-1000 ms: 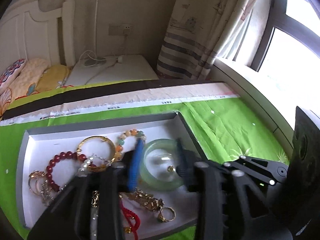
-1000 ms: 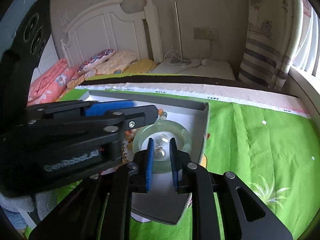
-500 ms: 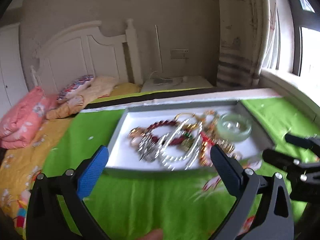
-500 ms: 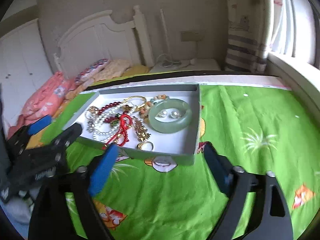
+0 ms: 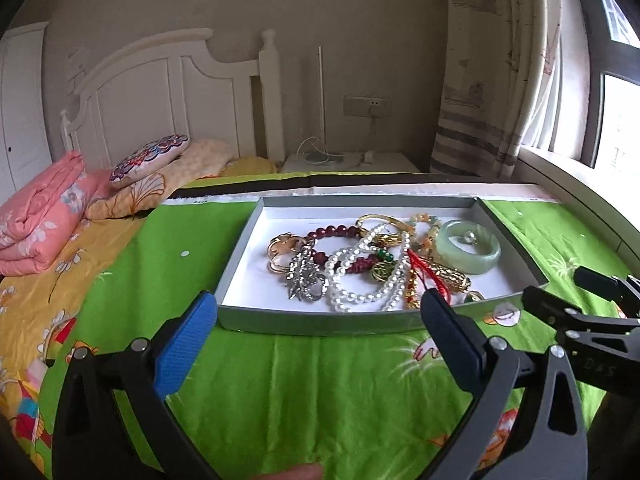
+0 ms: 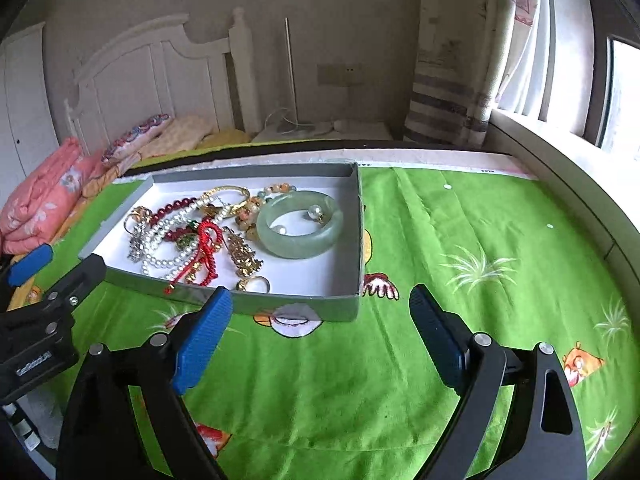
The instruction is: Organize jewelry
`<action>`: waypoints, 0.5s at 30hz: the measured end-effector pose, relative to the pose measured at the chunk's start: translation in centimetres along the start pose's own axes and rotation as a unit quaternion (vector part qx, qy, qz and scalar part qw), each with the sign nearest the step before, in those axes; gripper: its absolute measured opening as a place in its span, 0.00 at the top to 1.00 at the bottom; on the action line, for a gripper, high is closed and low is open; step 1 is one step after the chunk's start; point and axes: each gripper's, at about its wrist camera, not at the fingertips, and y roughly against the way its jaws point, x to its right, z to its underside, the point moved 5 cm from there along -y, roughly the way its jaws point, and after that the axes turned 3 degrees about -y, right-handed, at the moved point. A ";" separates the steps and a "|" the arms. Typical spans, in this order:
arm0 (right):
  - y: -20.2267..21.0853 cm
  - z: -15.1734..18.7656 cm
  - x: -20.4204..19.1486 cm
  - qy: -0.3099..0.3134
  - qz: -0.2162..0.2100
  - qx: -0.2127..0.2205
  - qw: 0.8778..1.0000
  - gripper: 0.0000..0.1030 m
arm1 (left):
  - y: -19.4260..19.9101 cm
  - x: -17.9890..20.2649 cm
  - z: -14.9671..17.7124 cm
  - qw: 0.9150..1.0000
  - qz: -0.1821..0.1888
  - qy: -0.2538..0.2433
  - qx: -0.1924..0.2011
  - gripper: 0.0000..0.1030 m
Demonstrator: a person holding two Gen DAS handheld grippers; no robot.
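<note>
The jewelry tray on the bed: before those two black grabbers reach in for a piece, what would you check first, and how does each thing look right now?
1. Left gripper open, holding nothing: ok.
2. Right gripper open, holding nothing: ok.
3. Tray flat on the green sheet: ok.
4. Jade bangle lying apart from the pile, easy to grab: ok.
5. Pearl strand free of the red beads and red cord: not ok, tangled.
6. Two small pearls inside the bangle, loose or attached: cannot tell.
</note>
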 end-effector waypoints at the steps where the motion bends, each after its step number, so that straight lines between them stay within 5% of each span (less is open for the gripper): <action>1: 0.1 0.1 -0.1 0.002 0.001 0.000 1.000 0.16 | 0.1 0.1 0.0 1.000 0.000 -0.001 0.001 0.02; 15: 0.4 0.3 -0.1 0.001 0.002 0.006 1.000 0.16 | 0.1 0.1 0.0 1.000 0.007 0.001 0.001 0.02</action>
